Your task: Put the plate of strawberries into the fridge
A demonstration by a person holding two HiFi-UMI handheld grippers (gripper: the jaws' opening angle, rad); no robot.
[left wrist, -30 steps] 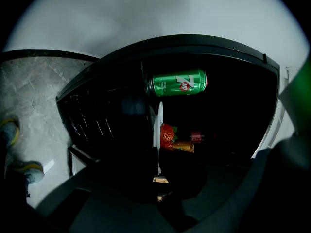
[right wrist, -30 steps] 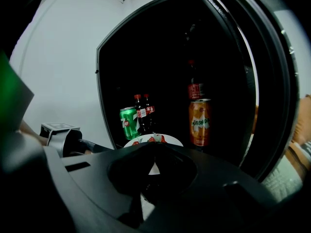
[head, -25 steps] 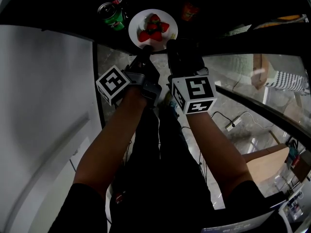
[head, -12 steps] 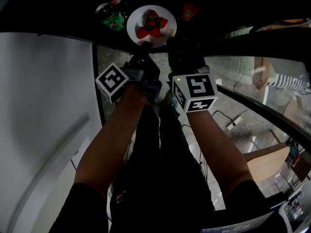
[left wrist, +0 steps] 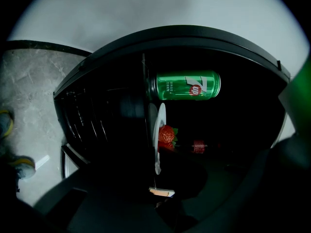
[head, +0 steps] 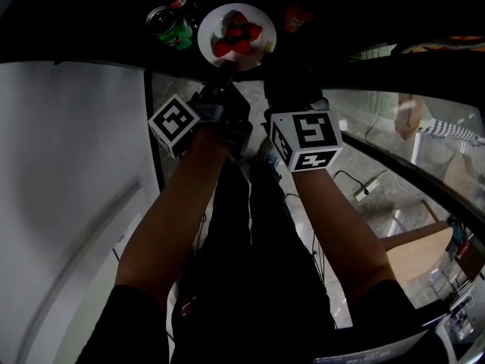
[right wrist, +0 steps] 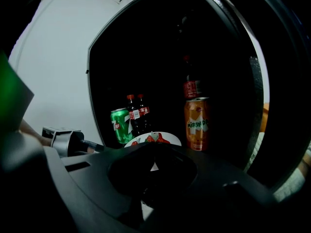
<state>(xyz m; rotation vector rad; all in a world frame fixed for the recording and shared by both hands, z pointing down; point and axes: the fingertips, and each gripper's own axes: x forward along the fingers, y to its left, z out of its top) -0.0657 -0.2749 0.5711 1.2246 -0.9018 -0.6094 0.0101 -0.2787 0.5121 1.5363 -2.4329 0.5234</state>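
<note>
A white plate [head: 261, 30] of red strawberries [head: 236, 36] is held inside the dark fridge [head: 91, 6], between a green can [head: 171, 27] and an orange can [head: 296, 17]. My left gripper [head: 226, 68] is shut on the plate's near rim. My right gripper [head: 267, 61] grips the rim beside it. In the left gripper view the plate [left wrist: 159, 130] shows edge-on with a strawberry [left wrist: 166, 134] on it, in front of the left gripper [left wrist: 155, 178]. In the right gripper view the plate [right wrist: 171, 140] lies just past the dark right gripper [right wrist: 151, 164].
Inside the fridge stand a green can [right wrist: 119, 125], two cola bottles [right wrist: 137, 111], an orange can [right wrist: 196, 123] and a taller bottle [right wrist: 191, 84]. The white fridge door [head: 68, 173] hangs at the left. A cable and power strip [head: 362, 194] lie on the marble floor at the right.
Both grippers have carried the plate a little farther into the fridge, between the green and orange cans. Both grips on the rim are unchanged.
</note>
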